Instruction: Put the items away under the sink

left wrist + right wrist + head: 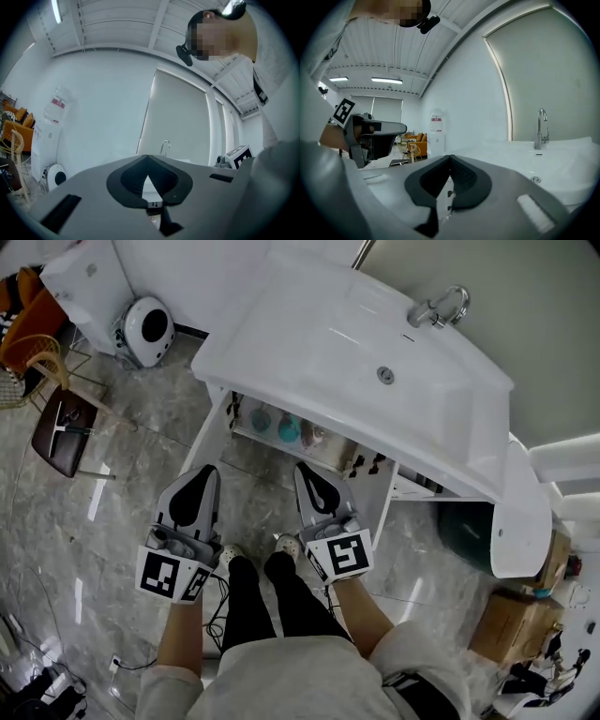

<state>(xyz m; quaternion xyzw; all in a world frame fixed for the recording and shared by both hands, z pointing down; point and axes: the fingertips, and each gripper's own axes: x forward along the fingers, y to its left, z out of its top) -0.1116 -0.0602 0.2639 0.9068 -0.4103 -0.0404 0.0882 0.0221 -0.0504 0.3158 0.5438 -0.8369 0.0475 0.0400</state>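
Observation:
A white sink [309,334] with a chrome tap [438,307] stands in front of me. The cabinet under it is open. On its shelf [281,442] sit a pale blue bottle [261,418], a teal bottle [289,430] and a third small item beside them. My left gripper [207,473] is held low in front of the left door, jaws shut and empty. My right gripper [306,471] points at the cabinet opening, also shut with nothing in it. Both gripper views look up over the closed jaws at the sink [543,159] and the tap [165,146].
The cabinet's left door [211,432] and right door [380,507] both stand open. A round white device [145,329] and a brown stool [64,427] stand at the left. A dark bin [466,532] and cardboard boxes [511,624] are at the right.

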